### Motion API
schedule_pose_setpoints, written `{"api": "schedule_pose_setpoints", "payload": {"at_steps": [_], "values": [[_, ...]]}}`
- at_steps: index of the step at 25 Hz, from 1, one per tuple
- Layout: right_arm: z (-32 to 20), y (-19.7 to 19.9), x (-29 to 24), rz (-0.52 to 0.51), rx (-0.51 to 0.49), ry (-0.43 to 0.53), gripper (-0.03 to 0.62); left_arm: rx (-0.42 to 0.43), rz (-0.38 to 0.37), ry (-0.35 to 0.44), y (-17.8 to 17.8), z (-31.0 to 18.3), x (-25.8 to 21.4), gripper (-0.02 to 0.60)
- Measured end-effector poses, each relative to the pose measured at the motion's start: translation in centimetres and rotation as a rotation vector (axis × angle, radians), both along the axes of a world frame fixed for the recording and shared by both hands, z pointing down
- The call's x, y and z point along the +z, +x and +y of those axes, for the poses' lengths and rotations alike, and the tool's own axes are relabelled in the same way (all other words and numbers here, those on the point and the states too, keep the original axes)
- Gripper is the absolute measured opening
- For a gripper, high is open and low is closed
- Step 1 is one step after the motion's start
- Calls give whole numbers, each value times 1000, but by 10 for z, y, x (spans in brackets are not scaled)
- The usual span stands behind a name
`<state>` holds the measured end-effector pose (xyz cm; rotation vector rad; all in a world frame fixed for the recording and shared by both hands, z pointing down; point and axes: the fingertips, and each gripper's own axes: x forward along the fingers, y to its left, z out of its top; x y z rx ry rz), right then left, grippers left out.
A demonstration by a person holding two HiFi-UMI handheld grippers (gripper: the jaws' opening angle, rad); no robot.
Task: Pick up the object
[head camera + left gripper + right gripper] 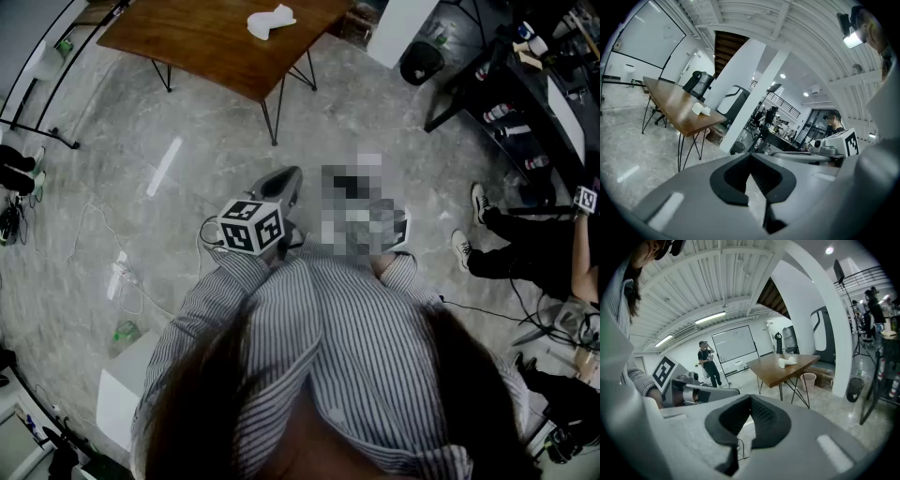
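Observation:
The white crumpled object (pixel 272 21) lies on the brown wooden table (pixel 206 42) far ahead of me. It also shows in the left gripper view as the white object (pixel 701 109) and in the right gripper view as the white object (pixel 787 362). My left gripper (pixel 286 175) is held in front of my chest, well short of the table, jaws shut and empty. In its own view the left gripper (pixel 751 157) points past the table. My right gripper (pixel 750 398) is shut with nothing between its pads. In the head view a mosaic patch hides it.
A seated person's legs (pixel 506 239) and a dark desk with bottles (pixel 525 103) are at the right. Cables (pixel 112 272) trail on the grey floor at the left. A pink bin (pixel 807 379) stands under the table, a black bin (pixel 421 62) beside a white pillar.

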<state>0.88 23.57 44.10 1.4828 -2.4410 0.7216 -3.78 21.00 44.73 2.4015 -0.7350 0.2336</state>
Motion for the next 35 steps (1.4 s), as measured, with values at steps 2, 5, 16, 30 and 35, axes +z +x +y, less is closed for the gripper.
{"api": "schedule_pose_setpoints", "payload": {"at_steps": [2, 5, 16, 30, 35], "values": [[-1, 2, 0, -1, 0, 2, 2, -2, 4, 3, 2, -1, -1, 3], [-3, 4, 0, -6, -3, 5, 2, -9, 12, 9, 3, -4, -2, 3], [-3, 15, 1, -15, -11, 3, 2, -27, 21, -3, 14, -5, -3, 3], [8, 34, 21, -60, -14, -27, 2, -34, 15, -77, 35, 5, 22, 3], [-31, 55, 22, -63, 17, -8, 2, -18, 16, -69, 49, -29, 27, 3]]}}
